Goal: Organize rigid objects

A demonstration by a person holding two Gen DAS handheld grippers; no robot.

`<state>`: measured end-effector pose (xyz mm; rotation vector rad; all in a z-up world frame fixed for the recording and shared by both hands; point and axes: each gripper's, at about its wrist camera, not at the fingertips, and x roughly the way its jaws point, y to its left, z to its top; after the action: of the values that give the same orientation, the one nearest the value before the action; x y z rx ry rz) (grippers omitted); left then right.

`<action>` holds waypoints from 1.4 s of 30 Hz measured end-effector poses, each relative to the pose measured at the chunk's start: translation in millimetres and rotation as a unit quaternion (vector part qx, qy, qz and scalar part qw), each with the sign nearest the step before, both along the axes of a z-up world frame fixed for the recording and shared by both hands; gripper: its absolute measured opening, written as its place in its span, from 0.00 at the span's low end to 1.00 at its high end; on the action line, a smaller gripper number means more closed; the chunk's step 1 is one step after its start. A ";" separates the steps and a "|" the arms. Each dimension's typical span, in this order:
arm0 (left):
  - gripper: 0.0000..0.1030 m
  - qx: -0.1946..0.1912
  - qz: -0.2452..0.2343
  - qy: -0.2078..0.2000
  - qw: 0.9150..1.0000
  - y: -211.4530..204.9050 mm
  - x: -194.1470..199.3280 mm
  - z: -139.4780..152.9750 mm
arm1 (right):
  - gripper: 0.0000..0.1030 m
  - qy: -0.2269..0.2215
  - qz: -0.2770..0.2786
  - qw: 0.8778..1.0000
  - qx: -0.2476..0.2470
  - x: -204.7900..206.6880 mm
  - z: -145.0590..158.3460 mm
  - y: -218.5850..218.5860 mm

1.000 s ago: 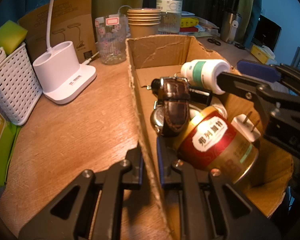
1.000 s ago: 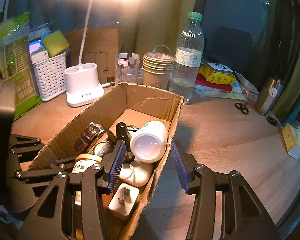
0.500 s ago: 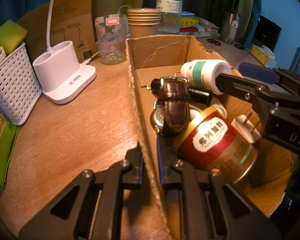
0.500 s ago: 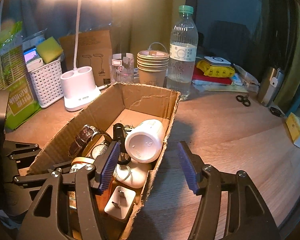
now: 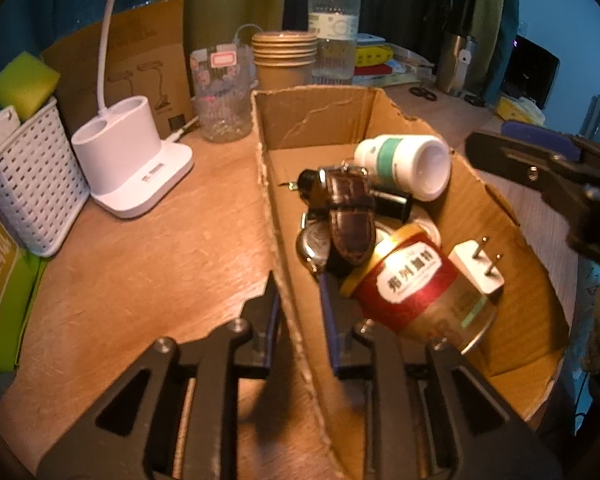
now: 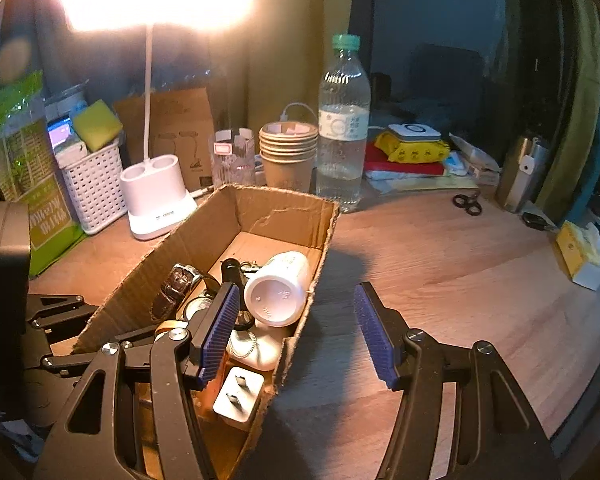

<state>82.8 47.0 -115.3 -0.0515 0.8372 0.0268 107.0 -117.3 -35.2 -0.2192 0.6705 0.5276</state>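
An open cardboard box [image 5: 320, 120] [image 6: 284, 208] stands on the wooden desk. Inside lie a white bottle with a green band [image 5: 404, 164] [image 6: 278, 292], a brown-strap watch [image 5: 348, 216] [image 6: 176, 284], a red and gold tin [image 5: 416, 292] and a white plug [image 5: 476, 268] [image 6: 238, 396]. My left gripper [image 5: 300, 316] straddles the box's left wall; its jaws are opening and the pads stand just off the cardboard. My right gripper [image 6: 296, 336] is open and holds nothing, over the box's right wall, one finger above the contents, the other over the desk. The bottle lies free ahead of it.
Left of the box stand a white lamp base [image 5: 136, 160], a white perforated basket [image 5: 32, 176] and a green packet [image 5: 0, 280]. Behind it are a glass [image 5: 220, 96], stacked paper cups [image 5: 284, 56] and a water bottle [image 6: 342, 132]. Scissors [image 6: 468, 202] and a yellow tissue box [image 6: 580, 252] lie far right.
My left jaws, clamped on the box wall before, have parted slightly. My right gripper widened and drew back and up from the white bottle, which stays lying in the box.
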 end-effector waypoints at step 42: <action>0.75 0.017 -0.015 -0.244 0.970 -59.1 -66.9 138.0 | 0.61 -0.143 -0.103 0.982 0.064 -64.7 106.4 -92.7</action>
<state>15.9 -12.1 22.7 -0.0116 0.3446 -0.0004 42.3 -210.0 71.2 -0.1004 0.3725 0.3306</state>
